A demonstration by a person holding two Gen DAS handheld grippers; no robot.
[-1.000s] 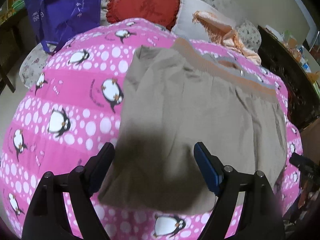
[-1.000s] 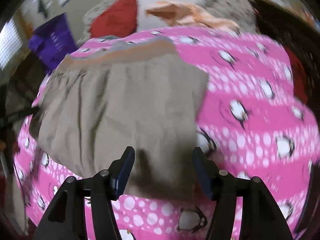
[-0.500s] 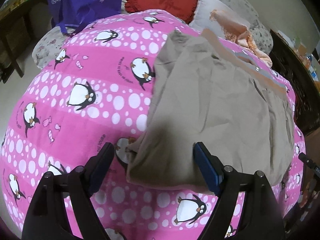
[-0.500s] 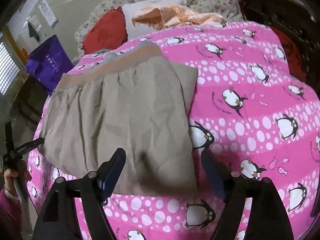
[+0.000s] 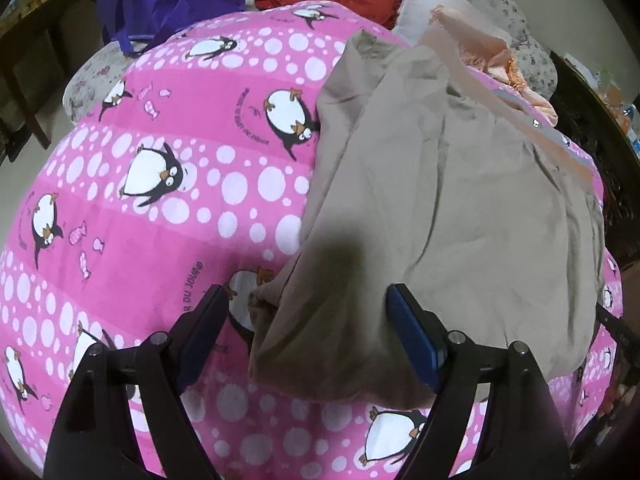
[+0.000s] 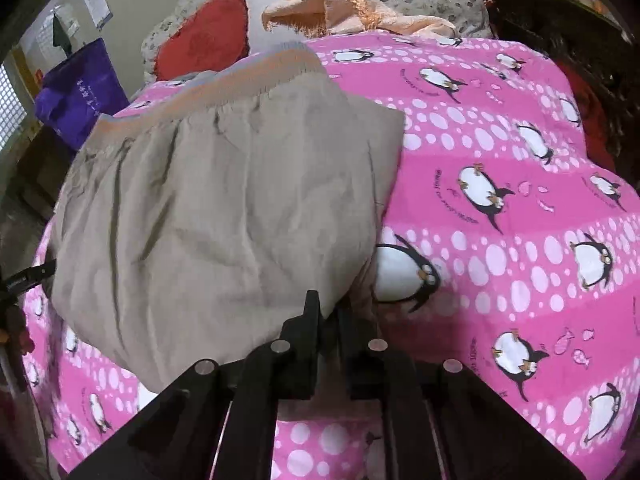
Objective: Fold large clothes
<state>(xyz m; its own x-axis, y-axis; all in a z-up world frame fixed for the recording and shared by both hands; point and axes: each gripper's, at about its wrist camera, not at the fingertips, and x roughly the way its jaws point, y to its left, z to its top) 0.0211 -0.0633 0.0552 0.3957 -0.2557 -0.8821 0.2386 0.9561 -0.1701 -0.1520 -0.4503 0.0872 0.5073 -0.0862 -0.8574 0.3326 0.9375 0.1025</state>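
Folded beige trousers (image 5: 452,208), wrinkled, with an orange-and-grey waistband, lie on a pink penguin-print quilt (image 5: 180,184). The right gripper (image 6: 329,312) has its jaws closed on the trousers' near corner. The left gripper (image 5: 306,332) hovers with jaws wide apart, empty, over the near edge.

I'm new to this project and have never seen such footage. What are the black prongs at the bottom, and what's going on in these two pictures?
The prongs are two-finger grippers a person holds, each carrying a camera looking along its fingers. One picture is from the left gripper, open above the near edge of the beige folded trousers with the orange-grey waistband. The other is from the right gripper, shut on the trousers' near corner. They lie on a pink penguin-print quilt.
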